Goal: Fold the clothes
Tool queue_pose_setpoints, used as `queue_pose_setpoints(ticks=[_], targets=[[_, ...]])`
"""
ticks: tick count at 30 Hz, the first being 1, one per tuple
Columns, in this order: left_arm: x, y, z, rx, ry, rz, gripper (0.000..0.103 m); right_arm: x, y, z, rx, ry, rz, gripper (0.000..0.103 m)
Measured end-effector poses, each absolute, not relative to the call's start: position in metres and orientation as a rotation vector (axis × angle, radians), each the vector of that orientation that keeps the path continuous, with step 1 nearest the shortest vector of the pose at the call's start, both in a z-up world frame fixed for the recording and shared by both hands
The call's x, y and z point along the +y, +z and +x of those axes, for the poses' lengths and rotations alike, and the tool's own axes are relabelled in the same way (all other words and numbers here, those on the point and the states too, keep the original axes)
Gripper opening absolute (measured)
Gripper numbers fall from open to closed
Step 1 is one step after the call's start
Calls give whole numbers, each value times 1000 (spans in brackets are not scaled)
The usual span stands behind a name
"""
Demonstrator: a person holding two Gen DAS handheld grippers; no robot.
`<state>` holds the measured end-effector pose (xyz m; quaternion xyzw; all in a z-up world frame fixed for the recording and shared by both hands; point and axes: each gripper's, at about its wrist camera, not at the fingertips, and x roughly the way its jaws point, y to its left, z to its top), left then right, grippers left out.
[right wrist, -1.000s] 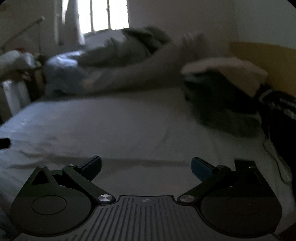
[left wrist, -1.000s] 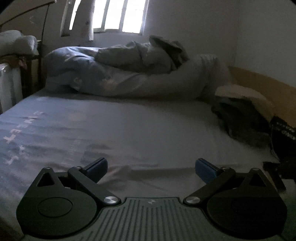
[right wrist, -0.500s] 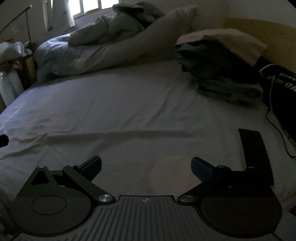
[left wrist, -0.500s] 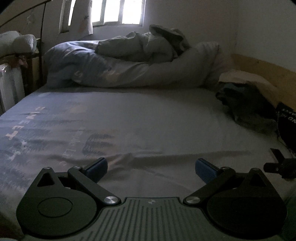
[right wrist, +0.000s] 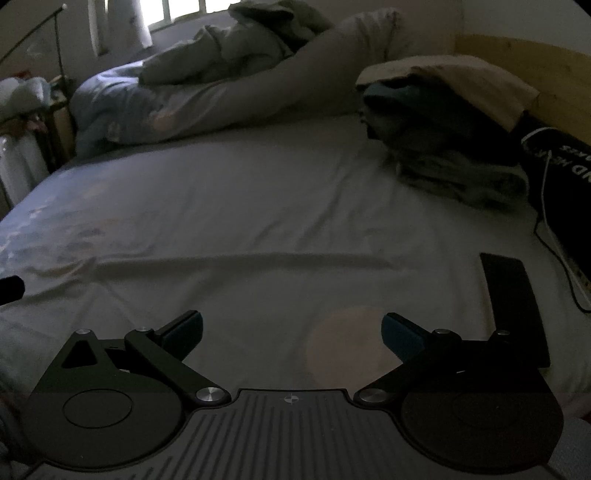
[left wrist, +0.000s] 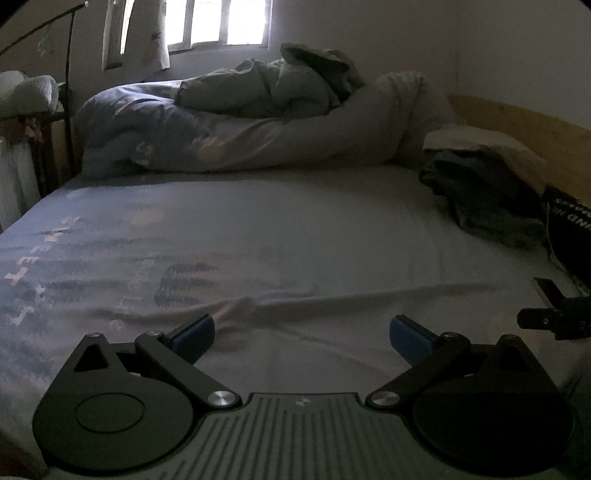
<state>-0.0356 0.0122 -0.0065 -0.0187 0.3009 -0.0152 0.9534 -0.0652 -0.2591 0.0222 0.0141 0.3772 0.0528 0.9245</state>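
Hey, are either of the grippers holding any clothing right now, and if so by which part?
Nothing is held. The left gripper and right gripper both stand open over the pale bedsheet.

bed sheet [left wrist: 295,229]: showing soft matt cloth, lightly creased
headboard [right wrist: 524,55]: looking like smooth pale wood
clothes pile [right wrist: 443,147], beside headboard: showing rumpled matt fabric
left gripper [left wrist: 301,332]: showing matt black plastic, blue pads

Pale grey bedsheet [left wrist: 295,236], blue-printed

Dim bedroom, barred window [left wrist: 218,22] (sole light source), pale walls, wooden headboard [left wrist: 524,133], radiator [left wrist: 14,184]
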Motion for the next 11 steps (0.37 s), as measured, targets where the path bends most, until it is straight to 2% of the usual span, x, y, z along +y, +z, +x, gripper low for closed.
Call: queue_pose_setpoints(ticks=[11], targets=[[20,-5,-47,615,-21,-60,103,-257,21,-64,773,103,38,103]])
